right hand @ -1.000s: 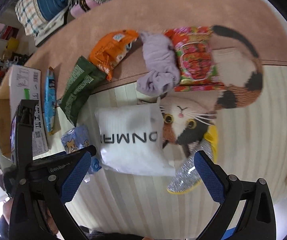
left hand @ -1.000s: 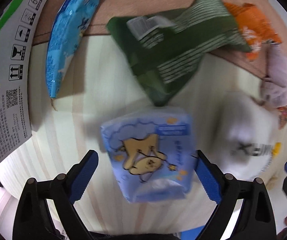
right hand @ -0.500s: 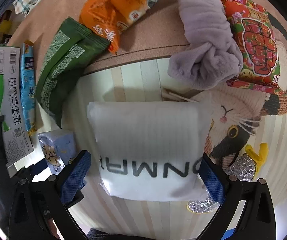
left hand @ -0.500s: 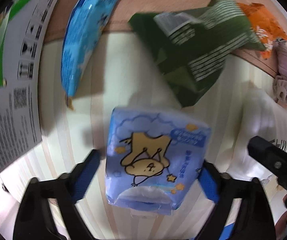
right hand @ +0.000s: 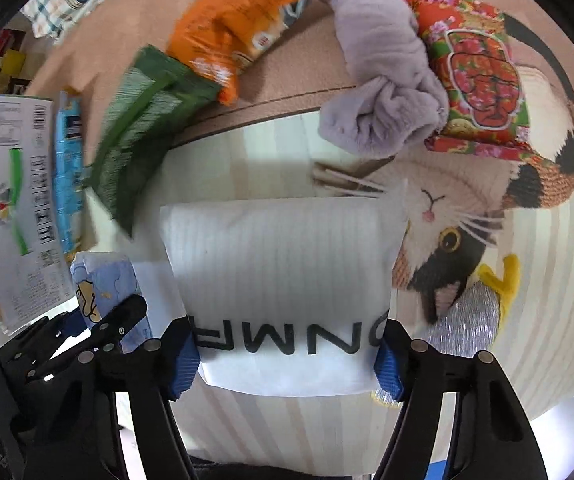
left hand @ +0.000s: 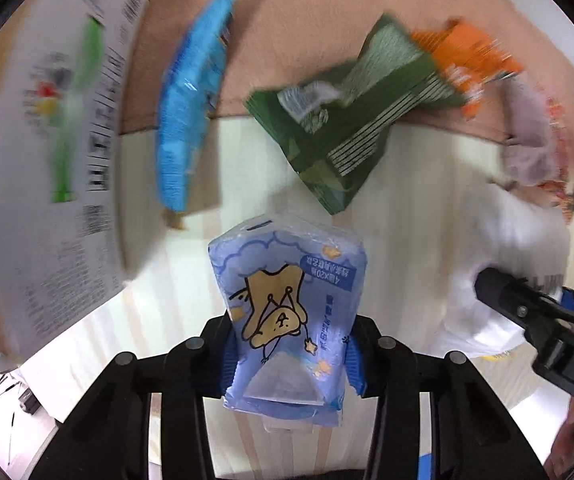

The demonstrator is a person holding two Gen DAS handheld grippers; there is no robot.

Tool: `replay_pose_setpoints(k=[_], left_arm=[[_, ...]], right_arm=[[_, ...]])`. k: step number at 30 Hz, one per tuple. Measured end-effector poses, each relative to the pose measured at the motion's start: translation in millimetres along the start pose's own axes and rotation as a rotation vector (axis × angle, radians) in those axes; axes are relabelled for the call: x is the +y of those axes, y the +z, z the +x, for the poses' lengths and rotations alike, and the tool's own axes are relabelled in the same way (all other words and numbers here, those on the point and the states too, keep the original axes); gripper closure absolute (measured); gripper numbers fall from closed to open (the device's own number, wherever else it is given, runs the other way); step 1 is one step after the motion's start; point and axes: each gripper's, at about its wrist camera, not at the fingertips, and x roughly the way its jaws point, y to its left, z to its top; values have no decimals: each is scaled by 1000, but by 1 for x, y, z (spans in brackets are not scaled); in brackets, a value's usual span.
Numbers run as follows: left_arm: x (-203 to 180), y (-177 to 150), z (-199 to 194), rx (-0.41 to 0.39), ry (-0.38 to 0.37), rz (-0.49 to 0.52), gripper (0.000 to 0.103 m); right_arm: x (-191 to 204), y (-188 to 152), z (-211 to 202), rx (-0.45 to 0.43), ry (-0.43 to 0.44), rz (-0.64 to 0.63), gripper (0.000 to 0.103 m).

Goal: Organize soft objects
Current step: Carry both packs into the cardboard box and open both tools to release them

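Packets litter striped floor (right hand: 527, 280), pink rug (right hand: 127, 32).

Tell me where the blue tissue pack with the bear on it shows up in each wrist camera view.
Left wrist: the tissue pack sits at lower centre, clamped in the left gripper.
Right wrist: the pack is at the lower left edge, left of the white bag.
Shared landmark: the green snack bag, lying beyond the pack in both.
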Motion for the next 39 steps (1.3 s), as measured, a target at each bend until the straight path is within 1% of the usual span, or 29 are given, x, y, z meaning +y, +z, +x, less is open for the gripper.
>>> replay_pose_setpoints(k=[3,4,5,8,9,10,11,14,15,17,18,20,22,24,27,29,32,33,35,39], left_arm=[[12,-20,-50,-83,-40,3,63],[20,-27,-74,-120,-58,-3,63],[27,-32,-86,-141,-67,-9,63],[67,-38,-140,-235,-87,-30,63],[80,-27,-153,-254,-93,-35,63],[91,-23,-168,-269,-95,-39,63],[106,-13,-169,-275,-96,-41,63],[151,-2,-191,-289,-80,-56,63],[170,13,-193,-285,-67,-62,63],[203,27,-189,-266,-58,-88,63],[222,37,-185,-242,-65,-105,63],[245,54,-175,-209,-73,-122,63],[266,73,-163,-177,-79,-140,63],[282,91,-154,-148,-89,-145,63],[295,117,-133,-97,-121,-142,63],[301,129,-118,-58,-146,-136,63],[306,148,-93,-3,-149,-124,63],[308,152,-90,5,-154,-120,62],[308,156,-77,34,-155,-104,61],[304,160,-59,67,-151,-77,61]], right_arm=[[19,-16,-27,-46,37,-36,31],[25,-19,-38,-62,47,-50,31],[37,-21,-48,-79,54,-67,31],[67,-30,-85,-129,81,-116,31],[81,-34,-97,-148,93,-133,31],[95,-36,-108,-164,113,-147,31],[107,-35,-117,-175,129,-161,31],[161,-28,-136,-202,170,-191,31],[180,-23,-138,-205,174,-195,31],[220,-12,-133,-205,180,-200,31],[243,-2,-126,-200,177,-203,31],[275,11,-111,-189,171,-202,31],[311,29,-93,-171,158,-202,31],[337,47,-73,-157,126,-212,31],[374,66,-45,-131,69,-220,31],[386,76,-29,-113,43,-221,31],[394,90,-4,-95,-10,-212,31],[395,97,7,-90,-29,-205,31],[393,104,17,-85,-47,-200,30],[391,115,32,-71,-91,-188,30]])
